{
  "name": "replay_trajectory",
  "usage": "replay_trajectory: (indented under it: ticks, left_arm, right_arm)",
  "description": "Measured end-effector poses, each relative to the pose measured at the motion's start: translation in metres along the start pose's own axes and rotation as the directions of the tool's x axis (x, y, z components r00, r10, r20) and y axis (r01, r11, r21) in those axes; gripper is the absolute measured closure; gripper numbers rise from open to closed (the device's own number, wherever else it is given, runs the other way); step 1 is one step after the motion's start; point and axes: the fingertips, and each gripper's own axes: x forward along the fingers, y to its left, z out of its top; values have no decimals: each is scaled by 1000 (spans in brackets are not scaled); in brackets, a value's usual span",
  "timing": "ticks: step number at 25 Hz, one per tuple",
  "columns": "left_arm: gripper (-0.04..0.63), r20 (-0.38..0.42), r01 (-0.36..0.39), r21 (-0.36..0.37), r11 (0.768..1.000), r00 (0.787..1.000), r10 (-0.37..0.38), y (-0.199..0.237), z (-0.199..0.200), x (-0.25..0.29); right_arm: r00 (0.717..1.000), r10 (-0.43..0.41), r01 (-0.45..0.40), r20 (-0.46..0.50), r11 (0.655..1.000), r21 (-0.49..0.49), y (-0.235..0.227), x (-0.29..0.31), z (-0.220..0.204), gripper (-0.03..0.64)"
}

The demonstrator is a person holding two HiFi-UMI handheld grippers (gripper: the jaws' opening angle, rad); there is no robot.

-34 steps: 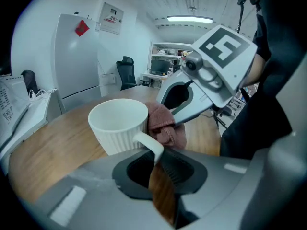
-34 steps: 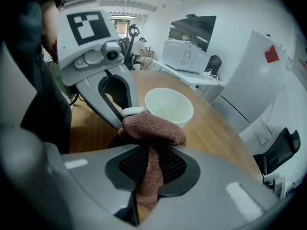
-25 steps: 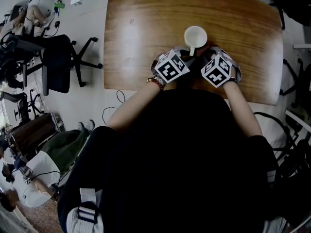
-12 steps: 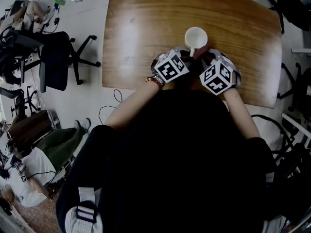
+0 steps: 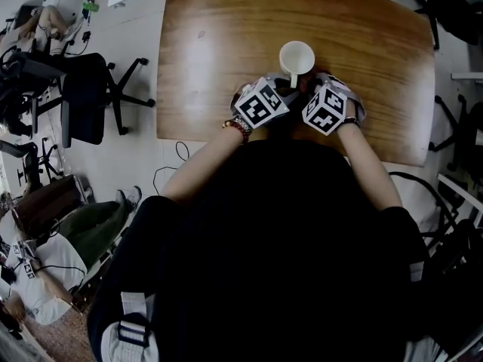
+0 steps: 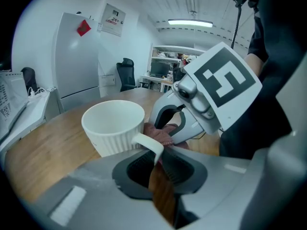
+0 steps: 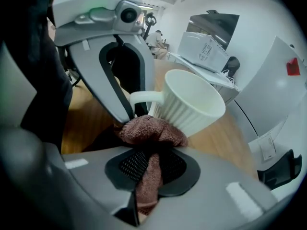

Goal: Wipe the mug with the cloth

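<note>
The white ribbed mug (image 5: pixel 296 57) stands upright on the wooden table (image 5: pixel 226 44), toward its near edge and just beyond the two grippers. The left gripper (image 6: pixel 156 159) comes at it from the near left. Its jaws are narrowed onto the mug's handle (image 6: pixel 149 145), which dips between the dark pads, so the mug is held by the handle. The right gripper (image 7: pixel 148 169) has its jaws closed tight on a brown-red cloth (image 7: pixel 151 131). One strip of it is pinched between the pads, and the bunched end sticks out ahead of them. That bunch lies against the mug's ribbed side just under the handle, close beside the left gripper's jaws.
</note>
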Motion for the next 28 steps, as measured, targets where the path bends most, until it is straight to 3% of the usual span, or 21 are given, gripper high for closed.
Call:
replay_trajectory:
  ticks: [4, 10, 14, 17, 22, 24, 28]
  left_arm:
    - [537, -5, -8, -1, 1000, 1000, 8, 1, -2, -2]
    - [531, 30, -28, -23, 999, 999, 29, 5, -9, -12]
    - [498, 73, -37, -7, 999, 997, 38, 4, -8, -17]
    - [468, 67, -51, -10, 999, 996, 52, 5, -13, -16]
    - [460, 80, -98, -47, 994, 992, 102, 14, -22, -31]
    - [460, 87, -116, -68, 991, 989, 122, 17, -26, -38]
    - [460, 133, -155, -131, 979, 976, 172, 21, -27, -67]
  right_arm:
    - [1000, -19, 19, -15, 1000, 1, -6, -7, -6, 563]
    - [998, -60, 61, -16, 993, 105, -28, -28, -30, 561]
    - [1000, -4, 0, 23, 988, 154, -29, -30, -32, 551]
    - [1000, 15, -15, 7, 991, 136, -22, -25, -37, 540]
    - [1000, 9, -8, -11, 993, 116, -18, -22, -37, 431]
    - [1000, -3, 6, -21, 992, 125, -21, -23, -40, 416]
    - [996, -81, 71, 31, 966, 248, -36, -52, -40, 413]
